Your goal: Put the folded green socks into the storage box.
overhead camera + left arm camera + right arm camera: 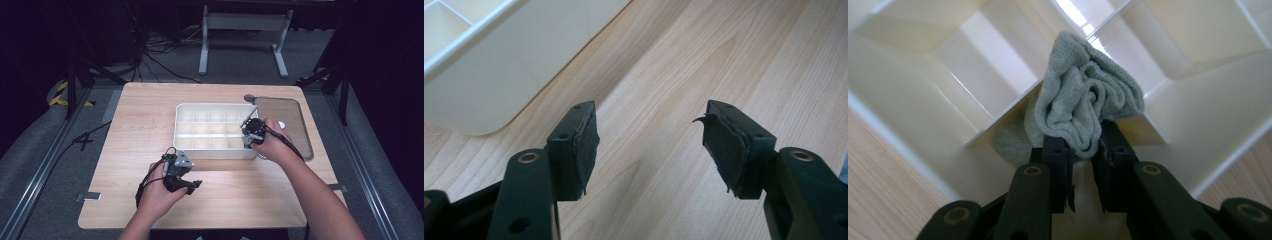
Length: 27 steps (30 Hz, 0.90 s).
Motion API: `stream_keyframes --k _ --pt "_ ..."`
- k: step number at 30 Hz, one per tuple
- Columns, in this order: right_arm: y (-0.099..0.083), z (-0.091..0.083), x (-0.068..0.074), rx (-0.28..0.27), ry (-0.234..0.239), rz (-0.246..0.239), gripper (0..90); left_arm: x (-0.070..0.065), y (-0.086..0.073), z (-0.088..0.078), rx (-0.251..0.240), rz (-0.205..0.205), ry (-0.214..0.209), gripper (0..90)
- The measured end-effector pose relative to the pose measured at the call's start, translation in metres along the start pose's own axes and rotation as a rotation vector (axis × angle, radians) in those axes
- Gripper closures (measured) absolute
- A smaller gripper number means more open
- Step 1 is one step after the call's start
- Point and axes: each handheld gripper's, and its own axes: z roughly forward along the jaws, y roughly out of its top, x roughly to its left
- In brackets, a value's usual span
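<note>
Pale wood-grain bench, rectangular with rounded corners, smooth and matt. Toward the far right part of it, a cream plastic divider box: hard, glossy, thin straight partitions cutting it into a grid of small square cells. Just beyond the box's right end, near the bench's right edge, a flat clear lid with a dark rim and rounded corners.

Right tongs: black, blocky, bolted arms with brass-coloured rivets, closed to a narrow gap and clamped on a small grey-green cloth. Soft, finely knitted, waffle-like weave, bunched into rounded folds like a loose rosette. Pinched at its lower end, long axis running away from the tongs and down into the box, free bunched end resting against a partition crossing above the cells at the box's right end, near its front wall. A flap of the same cloth hanging to one side behind the partition. In the high view, right tongs at the box's front right corner, pointing down.

Left tongs: same black build, worn dark pads with frayed, peeling edges, spread wide with nothing between, bare wood below. In the high view, left tongs low over the bench near its front edge, just in front of the box's near wall.
</note>
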Motion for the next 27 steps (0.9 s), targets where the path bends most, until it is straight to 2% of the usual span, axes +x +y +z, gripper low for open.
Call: stream_keyframes --k 4,6,10,11,12,13,14,15,18,19,21,23,25,27 --pt "0.001 0.004 -0.003 0.007 0.018 0.018 77.5 0.0 0.0 0.0 0.004 -0.007 -0.001 39.5" --pt "0.0 0.003 -0.001 0.007 0.004 0.012 76.7 0.0 0.0 0.0 0.003 -0.008 0.0 39.5" --pt "-0.001 -0.001 -0.001 -0.004 0.014 -0.007 73.3 0.001 -0.001 -0.001 0.002 0.002 0.0 39.3" --pt "-0.001 -0.005 -0.001 -0.015 0.01 -0.009 67.0 0.001 -0.001 -0.001 0.0 -0.001 0.001 39.3" --pt "-0.001 -0.008 -0.003 -0.029 0.014 0.008 61.3 0.001 -0.001 -0.001 -0.001 -0.007 0.0 39.3" --pt "-0.003 -0.012 -0.005 -0.058 0.057 0.041 56.6 0.001 -0.001 -0.001 0.001 -0.012 -0.003 39.3" --pt "-0.004 -0.016 -0.007 -0.071 0.078 0.063 56.1 0.001 -0.002 -0.002 -0.001 -0.01 -0.001 39.2" --pt "-0.005 -0.02 -0.009 -0.094 0.081 0.078 55.6 0.001 -0.002 -0.002 -0.002 -0.012 -0.003 39.2" --pt "-0.006 -0.027 -0.011 -0.115 0.09 0.106 52.4 0.001 -0.002 -0.002 0.002 -0.009 0.0 39.2" --pt "-0.005 -0.029 -0.012 -0.144 0.084 0.117 51.2 0.001 -0.001 -0.001 -0.001 -0.01 -0.002 39.2" --pt "-0.004 -0.029 -0.011 -0.15 0.084 0.121 50.9 0.001 -0.001 -0.001 -0.001 -0.002 -0.001 39.2" --pt "-0.001 -0.025 -0.011 -0.167 0.057 0.123 52.8 0.001 -0.001 -0.001 -0.005 -0.004 -0.004 39.1" --pt "0.001 -0.019 -0.013 -0.153 0.063 0.13 66.4 0.001 -0.001 -0.001 -0.003 -0.007 -0.001 38.9" --pt "0.002 -0.015 -0.013 -0.127 0.055 0.133 71.6 0.002 -0.002 -0.002 -0.002 -0.014 -0.004 38.9"
